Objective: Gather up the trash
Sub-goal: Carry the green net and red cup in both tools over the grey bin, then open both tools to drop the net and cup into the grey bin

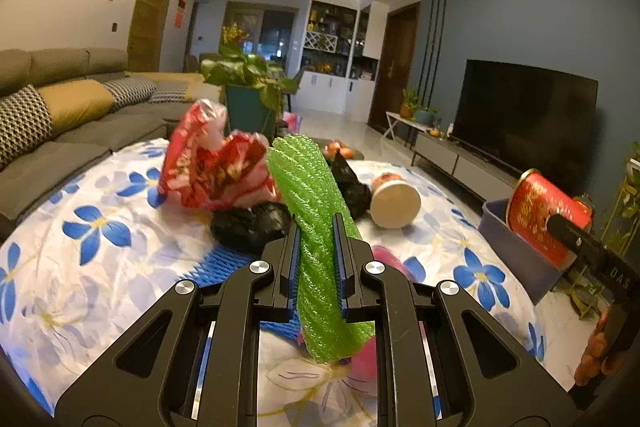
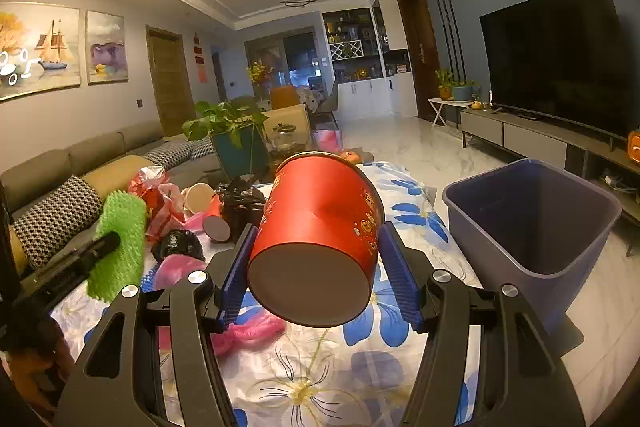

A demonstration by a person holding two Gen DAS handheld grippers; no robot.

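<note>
A: What has the left claw (image 1: 318, 247) got?
B: It is clamped on a green foam net sleeve (image 1: 308, 187), lifted over the floral tabletop (image 1: 100, 259)
A: And the right claw (image 2: 316, 259)?
B: Its pads grip a red paper cup (image 2: 320, 227), base toward the camera; the blue trash bin (image 2: 532, 223) stands at three o'clock, and the red plastic bag (image 1: 208, 163) lies at ten o'clock of the sleeve

One green foam net (image 1: 310, 195), two red cups (image 2: 320, 219), one blue bin (image 2: 532, 215), two black bags (image 1: 250, 227).
</note>
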